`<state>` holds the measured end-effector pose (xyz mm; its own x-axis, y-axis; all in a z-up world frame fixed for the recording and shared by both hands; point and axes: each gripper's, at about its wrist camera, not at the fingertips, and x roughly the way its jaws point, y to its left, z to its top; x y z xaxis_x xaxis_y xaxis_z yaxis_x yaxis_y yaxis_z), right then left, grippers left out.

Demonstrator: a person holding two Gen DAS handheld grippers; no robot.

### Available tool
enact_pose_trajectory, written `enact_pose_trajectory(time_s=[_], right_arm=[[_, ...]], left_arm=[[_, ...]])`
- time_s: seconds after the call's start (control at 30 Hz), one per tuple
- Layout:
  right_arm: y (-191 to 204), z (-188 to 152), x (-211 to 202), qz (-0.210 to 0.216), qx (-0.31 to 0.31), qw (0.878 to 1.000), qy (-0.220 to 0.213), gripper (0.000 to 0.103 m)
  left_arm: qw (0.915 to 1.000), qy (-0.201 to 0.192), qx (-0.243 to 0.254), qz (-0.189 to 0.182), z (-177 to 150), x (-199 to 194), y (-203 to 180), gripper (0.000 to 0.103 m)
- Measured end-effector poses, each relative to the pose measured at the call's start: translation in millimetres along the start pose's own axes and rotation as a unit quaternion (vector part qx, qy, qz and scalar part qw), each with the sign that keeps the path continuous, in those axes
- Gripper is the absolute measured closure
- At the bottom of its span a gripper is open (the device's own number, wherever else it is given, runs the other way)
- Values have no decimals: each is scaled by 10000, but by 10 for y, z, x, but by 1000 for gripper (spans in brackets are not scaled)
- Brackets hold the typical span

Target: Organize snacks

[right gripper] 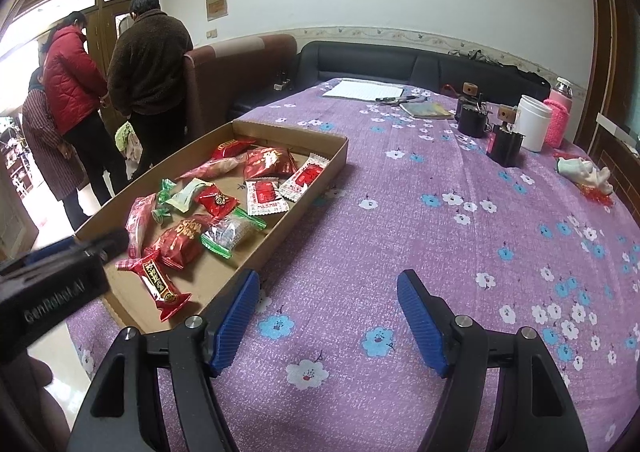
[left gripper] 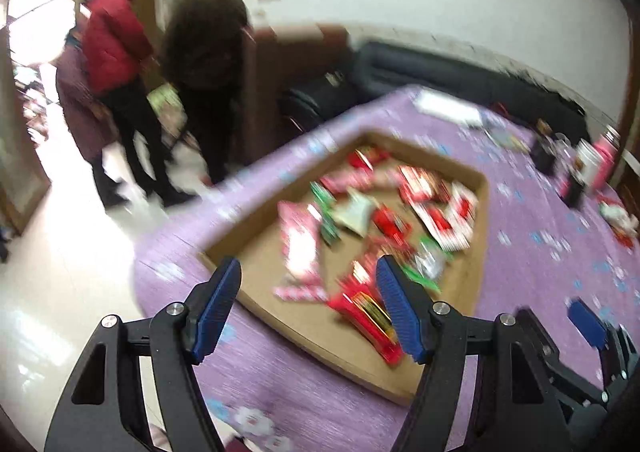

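The cardboard tray (right gripper: 336,156) sits at the table's (right gripper: 400,252) left edge, wrapped snacks (right gripper: 224,208) loose inside; a careless nudge could tip it off. Left gripper (left gripper: 308,304) and right gripper (right gripper: 328,316) both gape wide, empty. The left view is motion-blurred, so wrappers there are unreadable.

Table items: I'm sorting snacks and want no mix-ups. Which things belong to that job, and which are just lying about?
For the job:
cardboard tray
snack packets
left gripper, open
right gripper, open

Lying about:
white jar
pink bottle
notepad
booklet
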<state>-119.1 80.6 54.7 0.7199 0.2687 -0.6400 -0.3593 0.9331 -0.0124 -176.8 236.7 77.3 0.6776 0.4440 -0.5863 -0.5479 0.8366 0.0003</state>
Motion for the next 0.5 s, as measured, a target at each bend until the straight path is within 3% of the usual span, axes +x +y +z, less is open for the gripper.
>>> enact_pose_trajectory(time_s=[0.07, 0.1, 0.13, 0.27, 0.4, 0.5], right_arm=[[1, 7, -19, 10, -4, 10000, -43, 30], [-2, 8, -29, 20, -5, 10000, -59, 30], [-5, 10, -43, 39, 0, 10000, -79, 30], [-15, 25, -85, 96, 20, 9998, -151, 30], [-4, 32, -125, 119, -30, 9997, -222, 30], [7, 33, -158, 130, -72, 9995, -267, 30]], left_arm=[[9970, -608, -108, 470, 40, -217, 43, 19], [9946, -857, -147, 568, 57, -310, 66, 6], [9922, -1092, -180, 577, 64, -398, 85, 0], [9848, -1695, -325, 209, 39, -576, 174, 0], [9933, -1097, -201, -287, 113, -398, 160, 0], [9961, -776, -131, -397, 120, -290, 105, 0]])
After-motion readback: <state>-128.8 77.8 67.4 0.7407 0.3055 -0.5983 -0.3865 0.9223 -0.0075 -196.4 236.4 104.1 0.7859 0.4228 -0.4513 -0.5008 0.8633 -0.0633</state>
